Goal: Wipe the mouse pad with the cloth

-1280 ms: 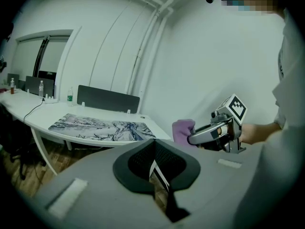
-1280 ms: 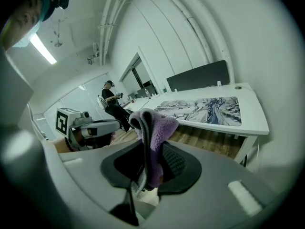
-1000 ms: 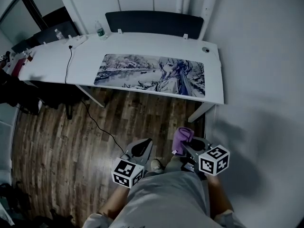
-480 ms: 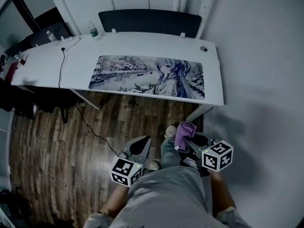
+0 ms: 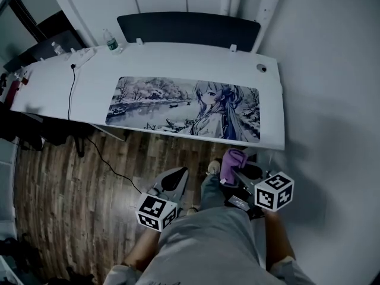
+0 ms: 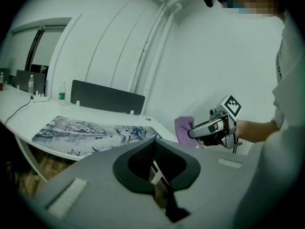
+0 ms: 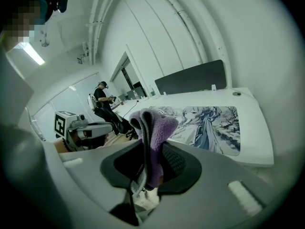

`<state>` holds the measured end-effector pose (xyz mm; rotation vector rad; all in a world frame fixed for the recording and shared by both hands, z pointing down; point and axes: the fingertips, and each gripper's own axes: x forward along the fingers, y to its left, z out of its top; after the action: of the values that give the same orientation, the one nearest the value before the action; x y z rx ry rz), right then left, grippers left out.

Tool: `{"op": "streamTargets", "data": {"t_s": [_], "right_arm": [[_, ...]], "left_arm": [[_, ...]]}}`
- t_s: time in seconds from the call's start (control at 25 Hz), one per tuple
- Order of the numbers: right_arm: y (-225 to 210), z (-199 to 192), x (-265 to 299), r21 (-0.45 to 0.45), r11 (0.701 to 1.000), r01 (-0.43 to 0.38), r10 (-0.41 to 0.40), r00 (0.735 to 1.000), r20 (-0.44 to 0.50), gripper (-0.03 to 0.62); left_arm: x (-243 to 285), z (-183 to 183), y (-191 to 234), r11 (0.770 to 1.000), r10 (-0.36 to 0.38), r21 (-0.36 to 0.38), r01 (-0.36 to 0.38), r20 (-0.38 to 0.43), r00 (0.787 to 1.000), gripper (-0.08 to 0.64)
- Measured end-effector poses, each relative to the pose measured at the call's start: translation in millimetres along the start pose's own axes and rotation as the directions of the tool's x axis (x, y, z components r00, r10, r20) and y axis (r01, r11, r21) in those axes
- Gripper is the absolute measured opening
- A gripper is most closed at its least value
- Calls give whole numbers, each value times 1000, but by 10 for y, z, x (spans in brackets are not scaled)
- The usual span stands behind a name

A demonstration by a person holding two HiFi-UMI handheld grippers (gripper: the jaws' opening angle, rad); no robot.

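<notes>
a white desk (image 5: pixel 83 79) fills the space ahead of both grippers, with a long printed mouse pad (image 5: pixel 184 107) lying flat on it, close to the desk's near edge. the pad's long axis runs crosswise to the way the grippers point, so a wipe along its length would likely call for a sideways sweep rather than a push forward. neither gripper is at the desk: both hang over the wooden floor (image 5: pixel 65 177), close to the person's body and short of the desk's edge. the right gripper (image 5: pixel 236 172) is clamped on a purple cloth (image 5: pixel 232 161); a fold stands up out of its jaws and the rest is tucked down between them. from this gripper the pad lies ahead, its right end nearest and the rest stretching off to the left. the left gripper (image 5: pixel 177 178) has its jaws together with nothing between them. it faces roughly the pad's middle, to the left of the cloth-bearing one and not touching it. judged from this, the right gripper is the one to carry the cloth forward onto the pad's right end, and wiping has not yet begun. a small water bottle (image 5: pixel 110 40) stands at the desk's far edge, beyond and left of both grippers, apart from the pad.
</notes>
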<state>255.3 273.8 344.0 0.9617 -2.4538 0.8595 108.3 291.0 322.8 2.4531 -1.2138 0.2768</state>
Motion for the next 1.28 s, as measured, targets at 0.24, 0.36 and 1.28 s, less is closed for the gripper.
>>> {"op": "streamTargets", "data": {"t_s": [0.24, 0.36, 1.28], "right_arm": [[-565, 459, 252, 15, 1000, -23, 23, 999, -24, 100], [-835, 706, 353, 17, 999, -33, 33, 999, -25, 100], [-2242, 1593, 703, 13, 999, -51, 52, 994, -99, 100]], "left_arm": [[554, 341, 252, 1000, 24, -2, -24, -13, 1000, 17], [835, 510, 412, 999, 46, -9, -46, -13, 999, 15], [2284, 1120, 874, 997, 79, -12, -80, -58, 995, 15]]}}
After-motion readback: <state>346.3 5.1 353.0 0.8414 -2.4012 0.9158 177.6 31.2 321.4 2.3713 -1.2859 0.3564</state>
